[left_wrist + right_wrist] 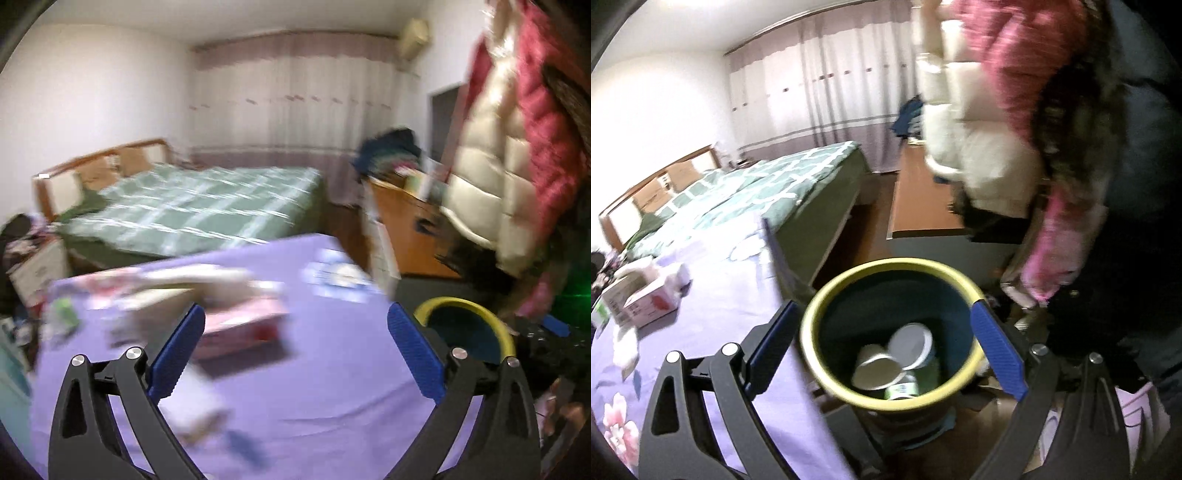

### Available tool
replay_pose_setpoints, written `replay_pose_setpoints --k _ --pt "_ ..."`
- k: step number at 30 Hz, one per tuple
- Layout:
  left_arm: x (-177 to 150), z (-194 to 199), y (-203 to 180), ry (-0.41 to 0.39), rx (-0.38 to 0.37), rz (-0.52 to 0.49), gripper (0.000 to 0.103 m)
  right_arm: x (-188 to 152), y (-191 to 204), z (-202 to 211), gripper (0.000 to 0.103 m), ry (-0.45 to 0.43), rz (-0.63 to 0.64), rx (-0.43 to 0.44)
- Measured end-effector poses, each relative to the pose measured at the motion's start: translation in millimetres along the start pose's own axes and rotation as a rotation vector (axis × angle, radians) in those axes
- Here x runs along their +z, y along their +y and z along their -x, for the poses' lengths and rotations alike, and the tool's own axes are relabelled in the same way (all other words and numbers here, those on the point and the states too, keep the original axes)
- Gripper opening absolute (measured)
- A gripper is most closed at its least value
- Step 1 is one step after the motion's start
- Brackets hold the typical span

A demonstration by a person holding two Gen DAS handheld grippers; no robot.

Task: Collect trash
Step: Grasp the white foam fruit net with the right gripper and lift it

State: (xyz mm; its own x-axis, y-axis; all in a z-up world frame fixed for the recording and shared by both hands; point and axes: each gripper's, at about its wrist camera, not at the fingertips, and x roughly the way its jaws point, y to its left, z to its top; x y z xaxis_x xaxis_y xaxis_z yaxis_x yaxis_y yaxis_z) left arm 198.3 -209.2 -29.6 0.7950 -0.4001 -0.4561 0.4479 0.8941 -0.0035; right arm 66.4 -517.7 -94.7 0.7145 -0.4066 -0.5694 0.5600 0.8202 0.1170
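A dark bin with a yellow rim stands on the floor beside the purple-clothed table. Paper cups and a green-labelled can lie inside it. My right gripper is open and empty, hovering right above the bin mouth. My left gripper is open and empty above the purple table. A pink and white box lies just beyond its left finger, blurred. The bin's rim shows at the right of the left wrist view. Small scraps lie on the cloth, blurred.
Boxes sit at the table's left side. A green checked bed stands behind the table. A wooden desk with clothes is at the right. A red and cream padded jacket hangs close on the right.
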Motion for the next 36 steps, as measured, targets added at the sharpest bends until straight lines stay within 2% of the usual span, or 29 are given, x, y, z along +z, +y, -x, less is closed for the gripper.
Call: replay_pose_setpoints --k 7,13,15,19,23,27,34,36 --pt "-26.0 26.6 122.9 -0.034 0.244 0.099 0.098 -3.9 78.9 -11.0 0.089 0.038 0.1 0.129" --pt "-60.5 28.1 202.7 -0.029 0.434 0.175 0.098 -9.6 149.4 -17.7 0.089 0.068 0.201 0.25" --pt "-70.3 28.9 224.5 -0.018 0.471 0.217 0.098 -12.5 175.3 -18.4 0.089 0.081 0.245 0.297" --pt "-78.9 35.4 246.1 -0.028 0.518 0.286 0.098 -20.0 222.8 -18.7 0.089 0.107 0.333 0.395" --pt "-84.8 42.5 259.0 -0.035 0.588 0.306 0.098 -31.0 271.6 -20.5 0.089 0.154 0.426 0.517" --pt "-87.0 41.6 262.8 -0.033 0.604 0.321 0.098 -41.6 317.3 -25.4 0.089 0.217 0.527 0.613" --pt "-86.8 38.0 253.9 -0.02 0.612 0.294 0.098 -57.4 362.4 -48.0 0.089 0.361 0.591 0.671" --pt "-86.9 39.2 250.6 -0.016 0.608 0.289 0.098 -62.1 372.6 -54.8 0.089 0.384 0.607 0.659"
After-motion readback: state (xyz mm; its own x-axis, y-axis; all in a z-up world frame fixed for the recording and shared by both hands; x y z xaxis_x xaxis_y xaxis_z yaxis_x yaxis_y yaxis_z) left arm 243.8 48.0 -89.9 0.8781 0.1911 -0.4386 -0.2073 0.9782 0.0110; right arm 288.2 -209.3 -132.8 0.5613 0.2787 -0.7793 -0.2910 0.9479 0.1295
